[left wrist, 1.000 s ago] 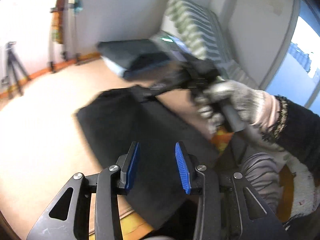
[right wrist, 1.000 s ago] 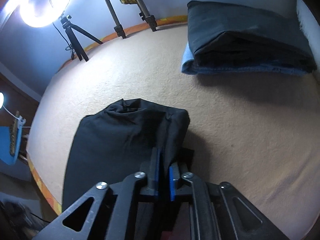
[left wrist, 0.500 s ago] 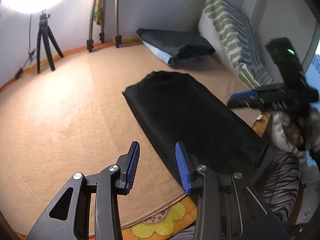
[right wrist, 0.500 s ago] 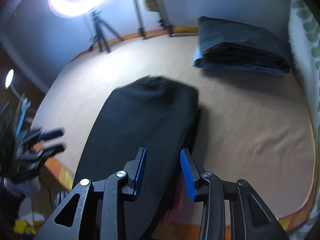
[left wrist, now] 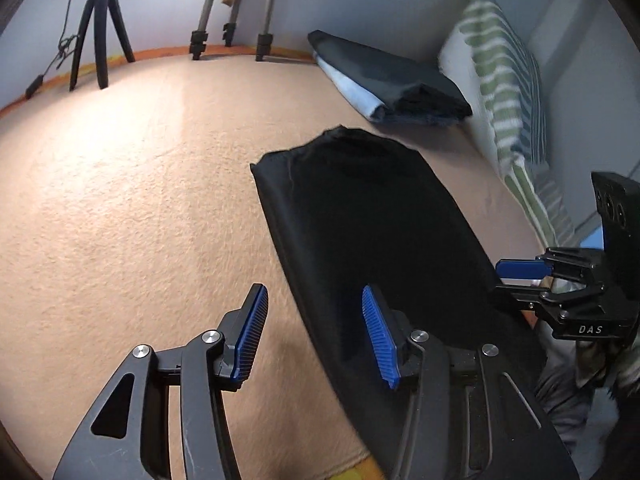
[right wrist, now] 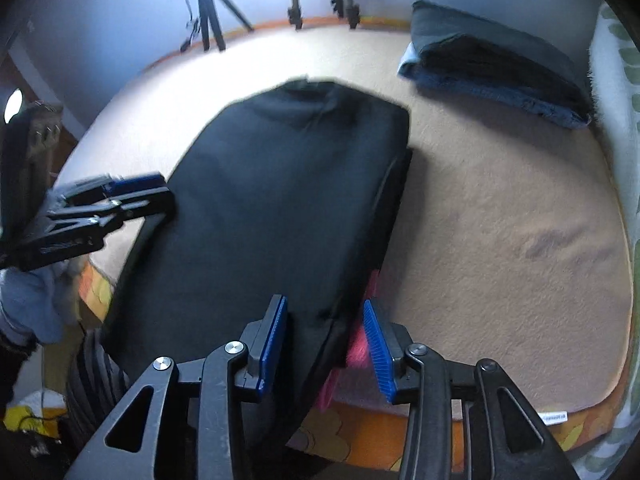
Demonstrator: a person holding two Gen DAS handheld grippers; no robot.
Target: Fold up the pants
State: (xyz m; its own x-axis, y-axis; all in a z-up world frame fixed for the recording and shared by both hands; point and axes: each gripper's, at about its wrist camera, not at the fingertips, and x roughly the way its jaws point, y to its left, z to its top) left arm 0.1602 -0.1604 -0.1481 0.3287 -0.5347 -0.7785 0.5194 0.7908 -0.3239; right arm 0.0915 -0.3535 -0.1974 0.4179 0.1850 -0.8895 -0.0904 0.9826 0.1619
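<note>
Black pants [left wrist: 372, 232] lie flat and lengthwise on the beige bed, waistband at the far end; their near end hangs over the bed's front edge. They also show in the right wrist view [right wrist: 280, 208]. My left gripper [left wrist: 312, 336] is open and empty, straddling the pants' left edge near the front. It also appears at the left of the right wrist view [right wrist: 136, 190]. My right gripper [right wrist: 326, 344] is open and empty over the pants' right edge near the front. It also shows at the right of the left wrist view [left wrist: 520, 276].
A stack of folded dark and blue clothes [left wrist: 392, 80] lies at the far right of the bed [left wrist: 120, 200]. A green-striped pillow [left wrist: 504, 80] leans on the right wall. Tripods [left wrist: 100, 32] stand behind the bed. The bed's orange front edge [right wrist: 440, 444] is close.
The right gripper let go of the pants and opened. The pants went from bunched and lifted to spread flat on the bed. Both grippers drew back to the near end.
</note>
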